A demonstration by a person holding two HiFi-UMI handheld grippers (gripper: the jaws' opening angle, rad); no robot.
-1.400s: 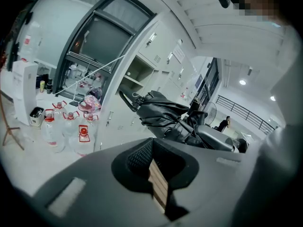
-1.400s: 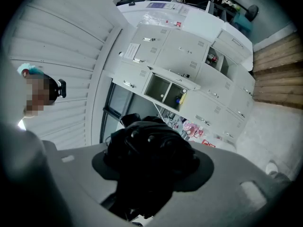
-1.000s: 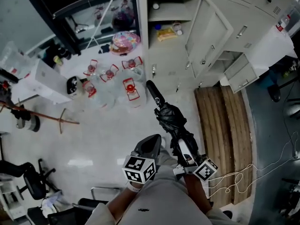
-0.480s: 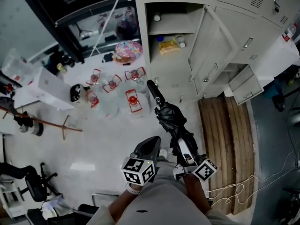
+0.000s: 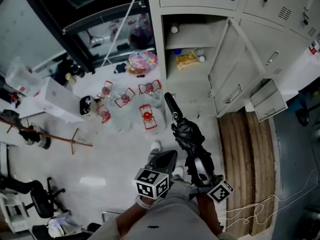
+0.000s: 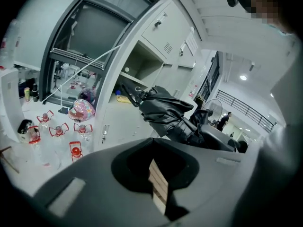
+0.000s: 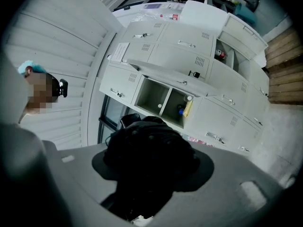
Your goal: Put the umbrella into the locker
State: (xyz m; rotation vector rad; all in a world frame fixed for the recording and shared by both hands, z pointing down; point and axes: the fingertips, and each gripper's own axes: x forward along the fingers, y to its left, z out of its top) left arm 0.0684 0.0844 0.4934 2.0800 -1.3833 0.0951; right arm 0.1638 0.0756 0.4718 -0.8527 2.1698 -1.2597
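The right tool (image 5: 199, 168) clamps the umbrella (image 5: 187, 134), the left tool (image 5: 164, 159) is closed and empty. It's the carrying step; next, steer it into the open locker (image 5: 159, 44).

Head view: camera high on person's head, looks steeply down at floor (image 5: 115, 159); open locker (image 5: 156, 44) at top, far off.
Left gripper view: camera sits on left gripper (image 5: 166, 158), low, looks along its jaws toward locker; umbrella (image 5: 189, 134) close at right.
Right gripper view: camera sits on right gripper (image 5: 199, 170), tipped sideways; umbrella very close, fills middle, locker behind.
All three views share umbrella and open locker.
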